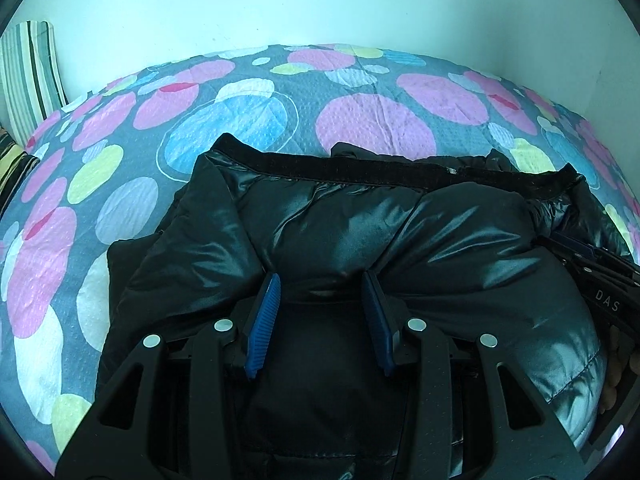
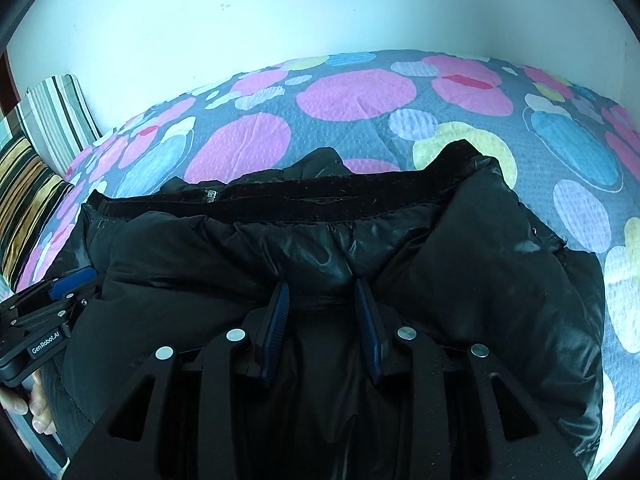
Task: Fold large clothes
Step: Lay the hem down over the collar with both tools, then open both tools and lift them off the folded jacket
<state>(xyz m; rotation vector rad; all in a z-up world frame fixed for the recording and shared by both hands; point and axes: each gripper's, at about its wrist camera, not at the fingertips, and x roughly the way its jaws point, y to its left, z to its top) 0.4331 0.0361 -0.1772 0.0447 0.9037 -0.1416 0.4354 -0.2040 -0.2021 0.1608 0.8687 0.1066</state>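
Observation:
A black shiny puffer jacket (image 1: pixel 460 232) lies bunched on the bed, with a matte black band (image 1: pixel 360 170) along its far edge. In the left wrist view my left gripper (image 1: pixel 320 280) has its blue pads closed on a raised fold of the jacket, and creases run out from the tips. My right gripper (image 2: pixel 322 286) pinches a similar fold of the jacket (image 2: pixel 460 280) just below the band (image 2: pixel 320 200). Each gripper shows at the edge of the other's view: the right gripper (image 1: pixel 576 246) and the left gripper (image 2: pixel 72 282), both low against the jacket's side.
The bed cover (image 1: pixel 376 120) is grey with pink, blue and yellow circles and spreads past the jacket on all sides. Striped pillows (image 2: pixel 56 120) lean on the white wall (image 2: pixel 320 20) at the far left. A person's hand (image 2: pixel 40 408) holds the left gripper's handle.

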